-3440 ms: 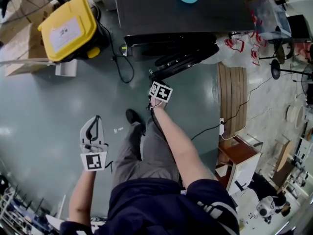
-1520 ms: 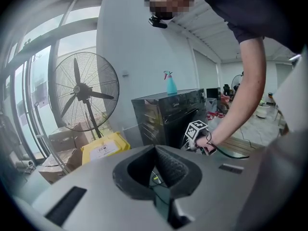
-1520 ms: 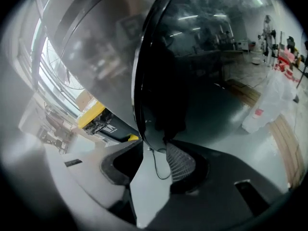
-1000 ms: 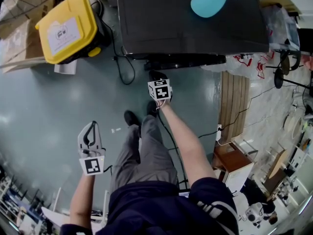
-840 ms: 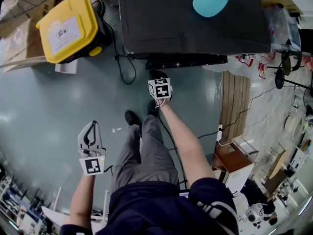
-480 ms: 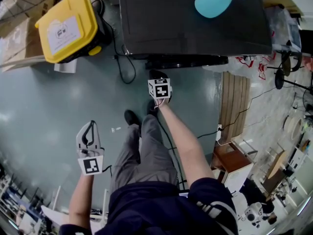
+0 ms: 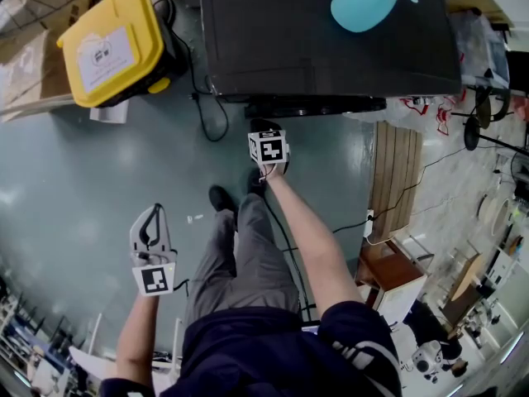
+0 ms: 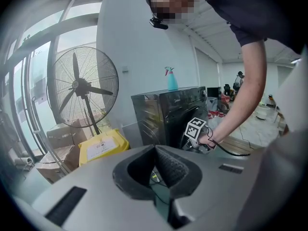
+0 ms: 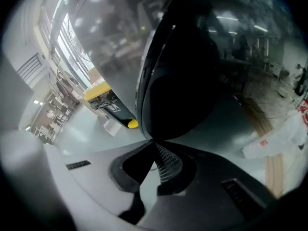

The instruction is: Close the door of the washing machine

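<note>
Jaws together and empty, the right gripper (image 9: 154, 143) noses up to the door (image 9: 178, 81), almost flush on the washing machine's (image 7: 331, 31) near face, likely as a blunt pusher; the left gripper (image 8: 155, 148), likewise closed and empty, hangs near-left.

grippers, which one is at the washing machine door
The right gripper: its shut tips meet the edge of the door. The left gripper hangs over the floor, away from the machine.

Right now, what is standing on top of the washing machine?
A light blue spray bottle with a pink nozzle stands upright on the washing machine. The top's rear edge is cut off from view.
</note>
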Motion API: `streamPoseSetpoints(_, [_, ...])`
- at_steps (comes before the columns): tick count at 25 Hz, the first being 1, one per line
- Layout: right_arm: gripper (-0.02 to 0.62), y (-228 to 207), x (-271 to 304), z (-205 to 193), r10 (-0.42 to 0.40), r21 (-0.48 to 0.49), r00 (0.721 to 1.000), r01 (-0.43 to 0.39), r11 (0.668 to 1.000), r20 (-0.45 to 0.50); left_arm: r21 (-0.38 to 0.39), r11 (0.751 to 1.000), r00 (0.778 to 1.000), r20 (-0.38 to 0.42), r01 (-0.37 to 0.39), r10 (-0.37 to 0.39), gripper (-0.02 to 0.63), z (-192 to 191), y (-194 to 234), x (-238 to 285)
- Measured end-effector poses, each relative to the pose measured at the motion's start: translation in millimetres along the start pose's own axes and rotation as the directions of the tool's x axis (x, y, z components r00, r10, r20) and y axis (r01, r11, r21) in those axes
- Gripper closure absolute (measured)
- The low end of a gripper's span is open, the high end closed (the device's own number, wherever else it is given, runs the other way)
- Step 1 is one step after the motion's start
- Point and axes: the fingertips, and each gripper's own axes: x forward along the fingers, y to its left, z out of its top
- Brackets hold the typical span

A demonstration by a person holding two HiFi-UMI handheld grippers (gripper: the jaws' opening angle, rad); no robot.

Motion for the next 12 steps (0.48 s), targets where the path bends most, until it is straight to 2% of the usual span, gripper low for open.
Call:
streamPoseSetpoints(5, [0.575,-3.9,8.3,11.4,-0.018,-0.029,1.0,0.019,0.999,0.02,-0.008,1.0,1.0,-0.008,-0.008,0.008,0.581,-1.2,0.4,1.2])
streamPoseSetpoints(9, [0.575,-3.0,8.1,3.6,-0.01,-0.008,1.0,0.01,1.0,-0.021,-0.013,1.0,1.0,-0.001,-0.008,0.008,0.581,2.5,4.8,-3.0])
streamPoseSetpoints(12, [0.575,1.6,4.0,6.1,-0.004,-0.042,1.0,0.005,0.999,0.013,-0.019,1.0,1.0,0.005,-0.009,0.01,0.581,1.5,3.1,-0.2])
